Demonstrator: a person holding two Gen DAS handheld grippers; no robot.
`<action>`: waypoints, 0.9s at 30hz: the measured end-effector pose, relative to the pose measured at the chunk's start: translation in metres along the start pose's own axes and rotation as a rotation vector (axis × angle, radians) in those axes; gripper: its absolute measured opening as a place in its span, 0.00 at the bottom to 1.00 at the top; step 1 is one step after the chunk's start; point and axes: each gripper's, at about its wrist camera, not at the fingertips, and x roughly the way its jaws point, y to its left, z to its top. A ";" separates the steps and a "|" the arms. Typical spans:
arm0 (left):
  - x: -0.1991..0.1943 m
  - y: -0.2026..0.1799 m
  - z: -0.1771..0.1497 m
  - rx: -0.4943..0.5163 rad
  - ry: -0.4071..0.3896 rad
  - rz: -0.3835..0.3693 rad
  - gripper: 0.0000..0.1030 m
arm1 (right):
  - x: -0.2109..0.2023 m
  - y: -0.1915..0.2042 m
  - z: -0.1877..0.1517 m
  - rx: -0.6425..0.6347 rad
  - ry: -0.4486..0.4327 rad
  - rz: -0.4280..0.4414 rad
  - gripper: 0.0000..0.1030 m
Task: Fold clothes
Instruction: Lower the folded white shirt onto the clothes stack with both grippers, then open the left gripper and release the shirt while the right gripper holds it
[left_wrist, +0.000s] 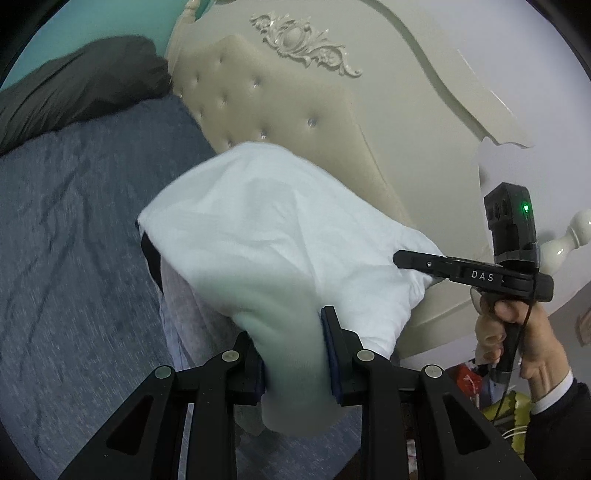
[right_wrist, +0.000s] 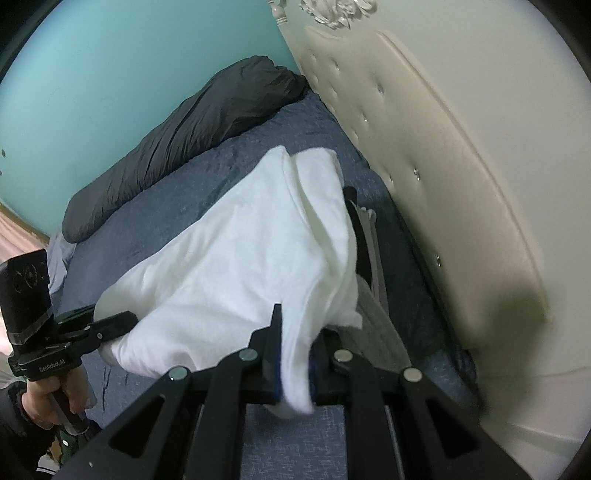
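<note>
A white garment (left_wrist: 266, 225) hangs in the air above the bed, stretched between both grippers. My left gripper (left_wrist: 295, 354) is shut on a bunched edge of it, the cloth bulging out between the pads. At the right of the left wrist view my right gripper (left_wrist: 402, 258) pinches the opposite edge, held by a hand. In the right wrist view the white garment (right_wrist: 240, 251) drapes forward, and my right gripper (right_wrist: 293, 354) is shut on its near edge. The left gripper (right_wrist: 122, 321) grips the garment's left corner there.
A blue-grey bedspread (left_wrist: 74, 240) covers the bed, with a dark duvet (right_wrist: 192, 125) piled along the far side by the teal wall. The cream tufted headboard (right_wrist: 443, 166) stands close on the right. Grey and dark clothes (right_wrist: 369, 280) lie under the white garment.
</note>
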 end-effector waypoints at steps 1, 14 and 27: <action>0.000 0.003 -0.002 -0.013 0.002 -0.007 0.28 | 0.001 -0.001 -0.001 0.001 -0.001 0.003 0.09; -0.009 0.031 -0.011 -0.121 -0.009 -0.060 0.32 | -0.004 -0.003 -0.010 -0.015 -0.019 0.033 0.09; -0.010 0.024 0.007 -0.019 -0.079 -0.022 0.30 | -0.013 0.001 -0.019 -0.015 -0.027 -0.002 0.09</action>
